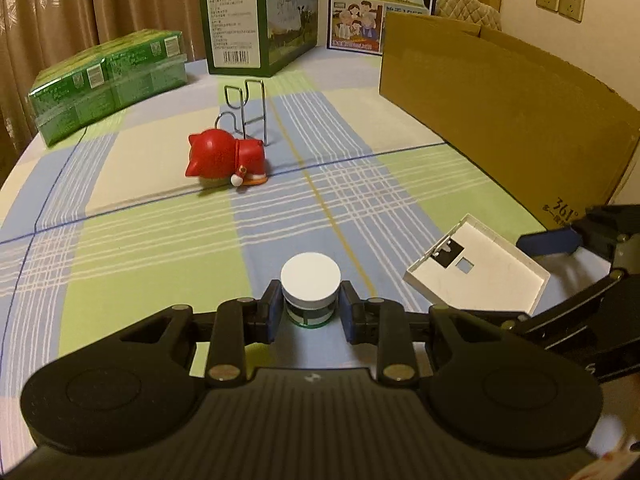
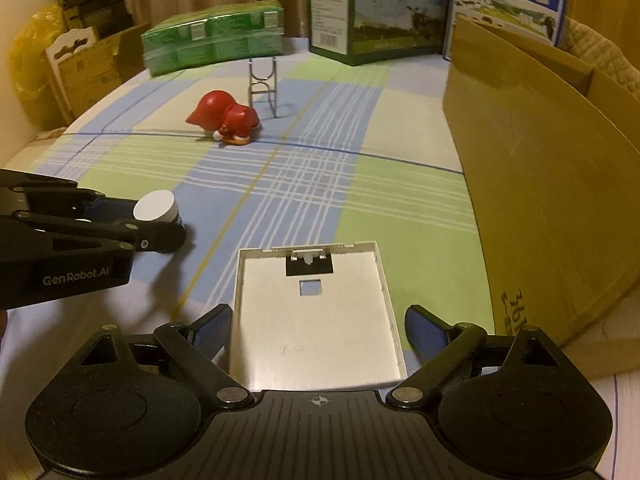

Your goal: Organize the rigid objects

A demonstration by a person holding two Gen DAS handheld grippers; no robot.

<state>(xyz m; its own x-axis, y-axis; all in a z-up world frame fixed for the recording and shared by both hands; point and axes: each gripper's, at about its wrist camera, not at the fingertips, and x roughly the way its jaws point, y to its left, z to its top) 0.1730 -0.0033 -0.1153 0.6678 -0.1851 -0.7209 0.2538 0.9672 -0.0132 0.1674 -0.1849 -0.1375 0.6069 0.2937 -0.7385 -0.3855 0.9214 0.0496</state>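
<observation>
My left gripper [image 1: 311,312] is shut on a small round jar [image 1: 311,284] with a white lid, low over the checked tablecloth [image 1: 160,248]. The right wrist view shows that jar [image 2: 157,207] in the left gripper [image 2: 162,226] at the left. My right gripper [image 2: 319,320] stands wide open around a flat white square plastic cover [image 2: 316,320], hollow side up, with a slim gap at each pad. From the left wrist view the cover [image 1: 476,268] looks tilted. A red toy figure [image 1: 224,156] lies on its side further back, with a wire rack [image 1: 244,112] behind it.
A large open cardboard box [image 1: 500,112] runs along the right side. At the back stand wrapped green packs [image 1: 108,80], a green carton [image 1: 256,16] and a blue milk carton [image 1: 380,4]. Curtains hang behind the table.
</observation>
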